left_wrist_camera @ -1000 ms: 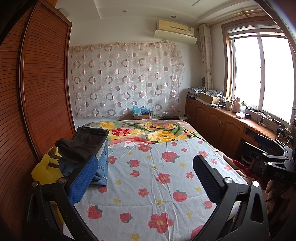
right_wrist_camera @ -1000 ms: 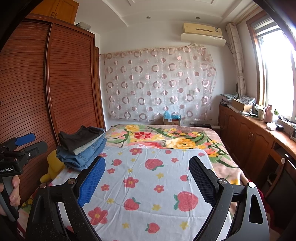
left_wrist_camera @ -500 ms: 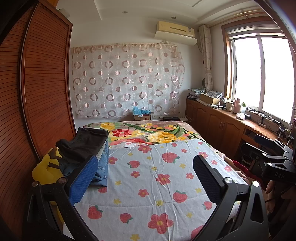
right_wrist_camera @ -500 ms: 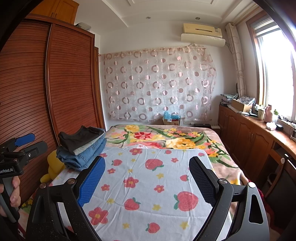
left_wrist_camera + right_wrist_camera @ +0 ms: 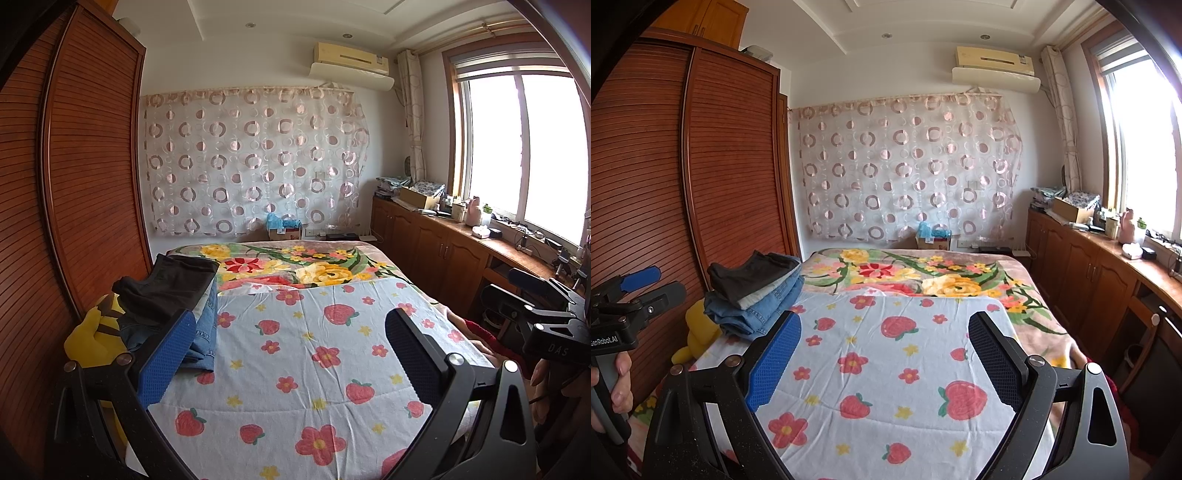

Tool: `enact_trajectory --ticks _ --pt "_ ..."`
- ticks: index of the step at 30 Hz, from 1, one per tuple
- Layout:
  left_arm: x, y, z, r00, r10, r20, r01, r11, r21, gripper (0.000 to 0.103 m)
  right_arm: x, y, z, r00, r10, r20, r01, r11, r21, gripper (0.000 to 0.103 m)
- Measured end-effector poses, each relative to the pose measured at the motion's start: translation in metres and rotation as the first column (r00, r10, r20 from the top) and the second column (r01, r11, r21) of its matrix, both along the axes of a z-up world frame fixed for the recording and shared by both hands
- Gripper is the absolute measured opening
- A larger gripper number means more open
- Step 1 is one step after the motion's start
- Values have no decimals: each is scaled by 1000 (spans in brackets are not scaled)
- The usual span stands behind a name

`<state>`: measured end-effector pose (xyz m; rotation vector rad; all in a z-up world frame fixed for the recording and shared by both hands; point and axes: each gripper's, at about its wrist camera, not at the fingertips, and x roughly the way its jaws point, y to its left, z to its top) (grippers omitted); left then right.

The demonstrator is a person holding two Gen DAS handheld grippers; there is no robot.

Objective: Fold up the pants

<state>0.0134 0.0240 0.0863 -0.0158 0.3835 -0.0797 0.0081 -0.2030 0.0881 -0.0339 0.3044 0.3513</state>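
Left tool (image 5: 291, 339) and right tool (image 5: 884, 343) both spread wide and empty above the strawberry quilt (image 5: 886, 369), with soft, floppy, fairly heavy folded pants (image 5: 757, 291) stacked at the bed's left edge, best pinched at waistband or hem.

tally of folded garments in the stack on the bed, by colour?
Dark brown/black pants: 1
Grey-white garment: 1
Blue denim jeans: at least 1; layers hard to separate
Total: at least 3
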Motion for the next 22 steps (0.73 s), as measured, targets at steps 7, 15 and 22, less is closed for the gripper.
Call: enact_trajectory --ticks 7,15,22 --pt "0 0 0 1000 0 1 0 1000 1 103 -1 -1 0 1000 -1 2 1 1000 0 93" --pt "-1 2 -1 1000 1 0 -1 1000 1 103 -1 -1 -1 1000 -2 2 2 1000 1 93" --pt "-1 2 -2 1000 1 1 -1 1000 0 103 -2 -1 0 1000 -2 4 2 1000 1 93"
